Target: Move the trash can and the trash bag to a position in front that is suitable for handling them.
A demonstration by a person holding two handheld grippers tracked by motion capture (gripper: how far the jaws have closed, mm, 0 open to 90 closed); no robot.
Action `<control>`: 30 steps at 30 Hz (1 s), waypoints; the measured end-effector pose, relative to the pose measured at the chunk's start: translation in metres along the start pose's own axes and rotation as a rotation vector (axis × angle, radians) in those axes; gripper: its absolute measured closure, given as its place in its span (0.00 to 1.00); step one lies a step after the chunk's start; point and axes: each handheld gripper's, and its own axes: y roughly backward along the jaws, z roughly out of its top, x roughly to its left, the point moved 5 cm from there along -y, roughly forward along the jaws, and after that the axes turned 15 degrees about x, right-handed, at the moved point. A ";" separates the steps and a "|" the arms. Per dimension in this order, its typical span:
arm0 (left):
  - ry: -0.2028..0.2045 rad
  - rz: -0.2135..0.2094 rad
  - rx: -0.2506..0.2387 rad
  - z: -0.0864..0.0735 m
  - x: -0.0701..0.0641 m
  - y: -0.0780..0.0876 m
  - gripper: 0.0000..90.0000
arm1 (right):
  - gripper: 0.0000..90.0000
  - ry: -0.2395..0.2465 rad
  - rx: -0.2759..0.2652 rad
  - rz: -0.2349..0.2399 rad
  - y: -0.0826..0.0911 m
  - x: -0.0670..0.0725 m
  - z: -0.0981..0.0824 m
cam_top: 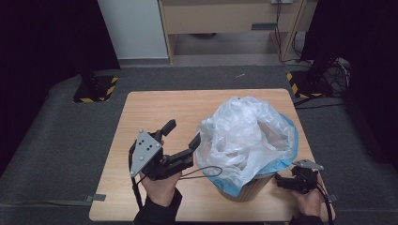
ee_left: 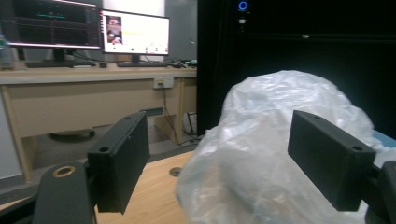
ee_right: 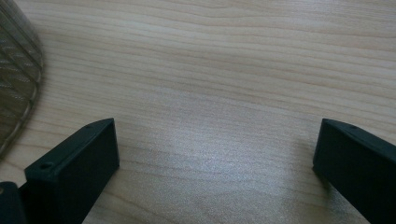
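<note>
2 hand-held grippers, left and right, gape empty over wood table; grey floor, perhaps carpet.

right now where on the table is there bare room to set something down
Free: the far-left stretch of the table, beyond the left hand-held gripper, and the near-left corner beside the forearm. Crowded: the right half, where the plastic bag billows over the basket, with the right hand-held gripper beside it.

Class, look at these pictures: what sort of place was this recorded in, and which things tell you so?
Probably a lab or office workroom set up for recording. Signs: lit monitors on a long desk, black curtains around a small wooden table, and hazard-striped stand bases on grey carpet.
</note>
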 end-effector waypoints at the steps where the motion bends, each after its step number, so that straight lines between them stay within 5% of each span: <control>1: 0.004 0.001 -0.001 0.000 0.002 0.001 0.23 | 0.00 0.000 0.000 0.000 0.000 0.000 0.000; 13: 0.035 0.084 0.031 -0.008 0.033 0.009 0.22 | 0.00 0.000 0.000 0.000 0.000 0.000 0.000; 30: 0.076 0.165 0.141 -0.040 0.065 -0.008 0.21 | 0.00 0.000 0.000 0.000 0.000 0.000 0.000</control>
